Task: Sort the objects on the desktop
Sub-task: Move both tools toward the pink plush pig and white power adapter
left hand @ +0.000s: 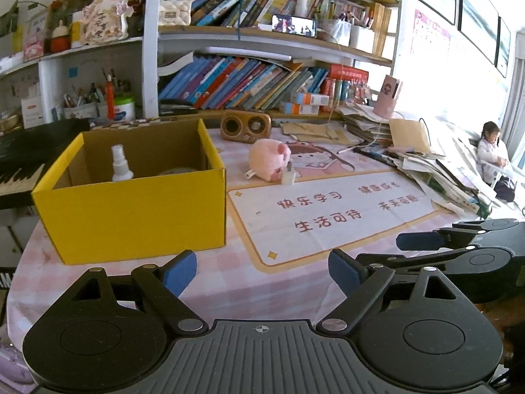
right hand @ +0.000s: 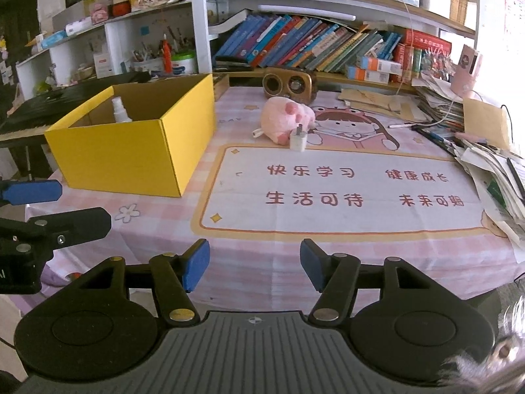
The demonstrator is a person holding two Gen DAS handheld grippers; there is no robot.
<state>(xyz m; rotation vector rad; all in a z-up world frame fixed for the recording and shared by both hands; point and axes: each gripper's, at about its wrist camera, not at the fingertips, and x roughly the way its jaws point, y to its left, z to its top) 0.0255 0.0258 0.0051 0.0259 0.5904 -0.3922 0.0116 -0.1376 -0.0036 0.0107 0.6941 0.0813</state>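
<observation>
A home study: crammed bookshelves behind a child's cartoon desk mat.

Desk mat on counter, red print: "快乐学习", "健康成长" top row; "生活可待", "未来可期" bottom row. Other labels illegible.

On the desk stand one yellow box holding one spray bottle, one pink plush toy, one white charger plug, and one wooden speaker farther back.

Spray bottle upright — inside yellow box.
</observation>
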